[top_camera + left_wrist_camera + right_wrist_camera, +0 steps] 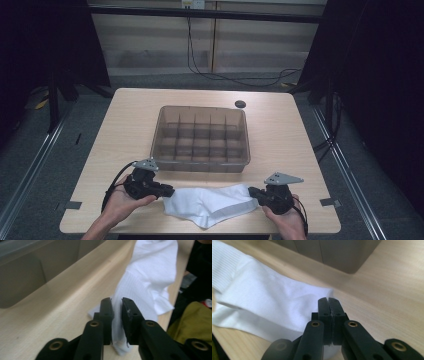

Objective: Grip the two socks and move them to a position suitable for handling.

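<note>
Along the near edge of the worktop (125,120) in the high view, your white sock (210,205) lies stretched between the left tongs (167,190) and right tongs (253,192). Just behind it stands the divided bin (201,137), blocking forward travel; open room lies to either side. Left gripper view: your jaws are clamped on the ribbed cuff (117,322), which the high view hides. Right gripper view: your jaws are pressed together on the sock's other end (322,302).
</note>
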